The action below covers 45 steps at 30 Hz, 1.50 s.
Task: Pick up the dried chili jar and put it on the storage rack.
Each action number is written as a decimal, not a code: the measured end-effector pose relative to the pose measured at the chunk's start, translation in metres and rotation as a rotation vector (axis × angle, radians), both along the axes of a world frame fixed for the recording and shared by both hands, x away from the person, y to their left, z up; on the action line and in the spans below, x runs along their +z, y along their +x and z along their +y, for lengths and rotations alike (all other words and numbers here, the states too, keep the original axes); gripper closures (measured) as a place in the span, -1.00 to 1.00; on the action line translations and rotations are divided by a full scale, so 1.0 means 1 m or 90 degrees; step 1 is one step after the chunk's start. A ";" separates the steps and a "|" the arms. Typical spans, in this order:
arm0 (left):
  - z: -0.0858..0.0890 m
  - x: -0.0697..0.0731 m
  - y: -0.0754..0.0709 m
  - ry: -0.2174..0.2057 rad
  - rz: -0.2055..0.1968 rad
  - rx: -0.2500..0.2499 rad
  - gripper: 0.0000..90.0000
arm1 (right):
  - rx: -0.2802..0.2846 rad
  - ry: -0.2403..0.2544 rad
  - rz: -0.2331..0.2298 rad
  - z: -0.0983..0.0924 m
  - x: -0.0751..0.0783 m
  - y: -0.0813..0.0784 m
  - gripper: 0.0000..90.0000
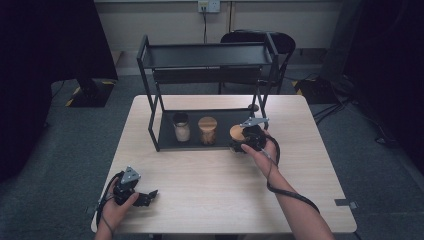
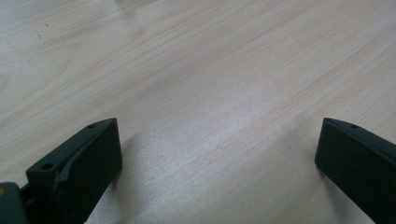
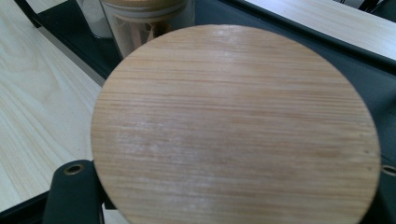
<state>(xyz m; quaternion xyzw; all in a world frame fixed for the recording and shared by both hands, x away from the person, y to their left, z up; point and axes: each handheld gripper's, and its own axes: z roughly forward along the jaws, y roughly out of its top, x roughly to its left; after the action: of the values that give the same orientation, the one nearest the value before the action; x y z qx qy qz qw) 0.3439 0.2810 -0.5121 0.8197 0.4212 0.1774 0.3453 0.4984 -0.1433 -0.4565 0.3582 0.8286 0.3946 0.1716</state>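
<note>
A jar with a round wooden lid (image 1: pixel 236 132) (image 3: pixel 233 126) is at the right end of the black rack's lower shelf (image 1: pixel 220 116). My right gripper (image 1: pixel 245 141) is shut on it from the front right. In the right gripper view a black finger (image 3: pixel 70 191) shows at each side under the lid. I cannot tell whether the jar rests on the shelf. Further left on that shelf stand a second wooden-lidded jar (image 1: pixel 207 130) (image 3: pixel 140 28) and a dark-lidded jar of white stuff (image 1: pixel 181 127). My left gripper (image 1: pixel 146 198) (image 2: pixel 219 154) lies open on the table's front left, nothing between its jaws.
The two-tier black rack has a bare upper shelf (image 1: pixel 205 55) and thin posts (image 1: pixel 152 115) at its corners. A black chair (image 1: pixel 260 40) stands behind the table. The pale wood table (image 1: pixel 200 175) spreads between rack and front edge.
</note>
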 end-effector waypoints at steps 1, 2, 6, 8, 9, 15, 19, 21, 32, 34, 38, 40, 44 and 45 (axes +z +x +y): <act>0.000 0.000 0.000 0.000 0.000 0.000 -1.00 | 0.001 -0.001 -0.002 0.001 0.000 0.001 -0.45; 0.000 0.000 0.000 0.000 0.000 0.000 -1.00 | 0.001 -0.001 -0.001 0.002 0.001 0.002 -0.44; 0.000 0.000 0.000 0.000 0.000 0.000 -1.00 | -0.001 0.001 -0.002 0.004 0.001 0.005 -0.44; 0.000 0.000 0.000 0.000 0.000 0.000 -1.00 | -0.002 0.002 -0.001 0.005 0.000 0.006 -0.44; 0.000 0.000 0.000 0.000 0.000 0.000 -1.00 | -0.002 0.001 -0.001 0.006 0.000 0.007 -0.44; 0.000 0.000 0.000 0.000 0.000 0.000 -1.00 | -0.003 -0.001 0.000 0.008 -0.002 0.010 -0.45; 0.000 0.000 0.000 0.000 0.000 0.000 -1.00 | -0.003 -0.005 0.000 0.010 -0.002 0.012 -0.44; 0.000 0.000 0.000 0.000 0.000 0.000 -1.00 | -0.003 -0.008 -0.001 0.011 -0.002 0.014 -0.44; 0.000 0.000 0.000 0.000 0.000 0.000 -1.00 | -0.007 -0.013 -0.005 0.013 0.001 0.021 -0.44; 0.000 0.000 0.000 0.000 0.000 0.000 -0.99 | -0.008 -0.015 -0.004 0.014 0.000 0.022 -0.44; 0.000 0.000 0.000 0.000 0.000 0.000 -0.99 | -0.008 -0.016 -0.006 0.014 0.001 0.024 -0.44; 0.000 0.000 0.000 0.000 0.000 -0.001 -1.00 | -0.009 -0.014 -0.006 0.015 0.001 0.025 -0.44; 0.000 0.000 0.000 0.000 0.000 -0.001 -1.00 | -0.013 -0.018 -0.004 0.015 0.001 0.028 -0.44; 0.000 0.000 0.000 0.000 0.000 -0.001 -0.99 | -0.014 -0.019 -0.004 0.014 0.001 0.029 -0.44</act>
<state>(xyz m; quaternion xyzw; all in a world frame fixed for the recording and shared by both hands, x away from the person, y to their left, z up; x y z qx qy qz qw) 0.3439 0.2811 -0.5122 0.8199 0.4207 0.1771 0.3457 0.5272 -0.1290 -0.4556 0.3636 0.8298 0.3813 0.1837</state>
